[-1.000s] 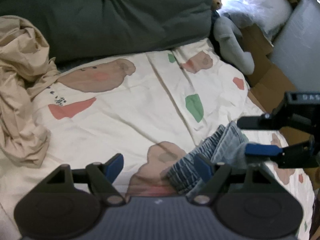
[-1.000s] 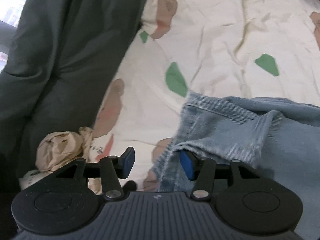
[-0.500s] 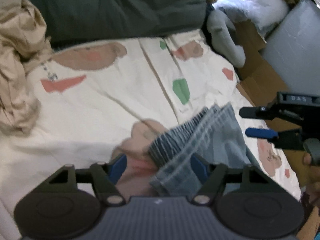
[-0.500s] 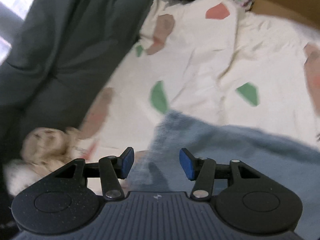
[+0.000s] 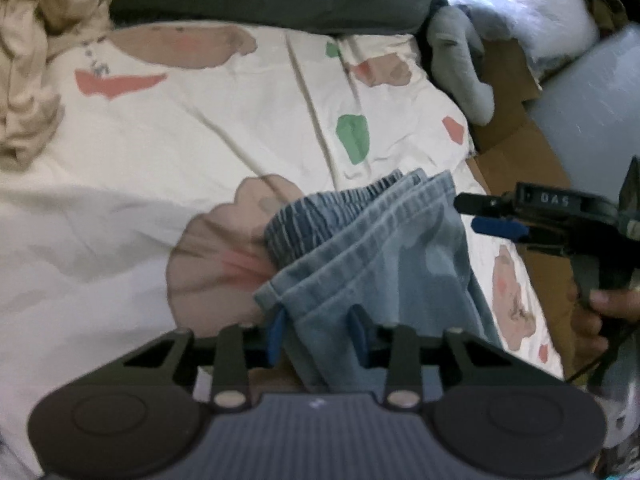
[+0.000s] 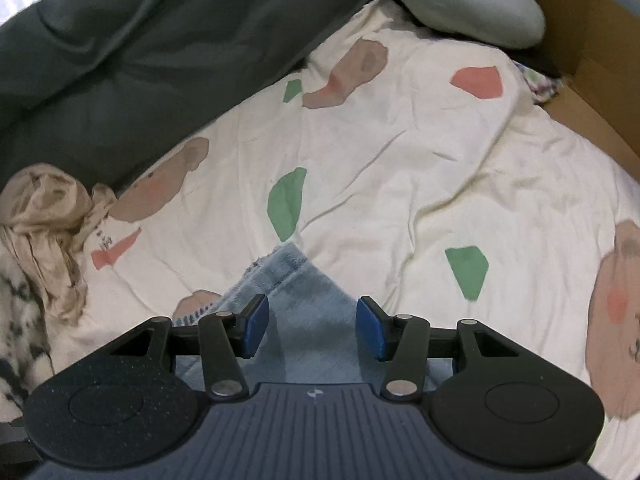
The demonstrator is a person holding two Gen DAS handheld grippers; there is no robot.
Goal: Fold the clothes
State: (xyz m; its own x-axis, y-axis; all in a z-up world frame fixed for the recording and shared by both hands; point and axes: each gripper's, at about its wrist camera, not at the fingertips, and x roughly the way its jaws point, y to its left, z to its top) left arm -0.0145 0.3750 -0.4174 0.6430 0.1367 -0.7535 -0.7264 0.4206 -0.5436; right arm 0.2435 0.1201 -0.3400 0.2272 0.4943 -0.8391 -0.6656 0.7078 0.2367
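A folded light-blue denim garment (image 5: pixel 372 248) lies on the cream patterned bedsheet (image 5: pixel 168 168). My left gripper (image 5: pixel 316 330) has its blue pads closed in around the near edge of the denim, with folded layers between them. My right gripper (image 6: pixel 310 326) is open and hovers above a corner of the denim (image 6: pixel 292 280) without gripping it. The right gripper also shows at the right of the left wrist view (image 5: pixel 490 216), beside the denim's far edge, held by a hand.
A crumpled beige garment (image 5: pixel 28 64) lies at the left; it also shows in the right wrist view (image 6: pixel 44 224). A dark grey duvet (image 6: pixel 140 40) covers the far side. A grey plush (image 5: pixel 460 68) and a cardboard box (image 6: pixel 588 56) stand at the bed's right edge.
My left gripper has moved onto the denim and narrowed around its near edge. My right gripper has pulled back from the denim and stays open. The denim now lies folded in layers.
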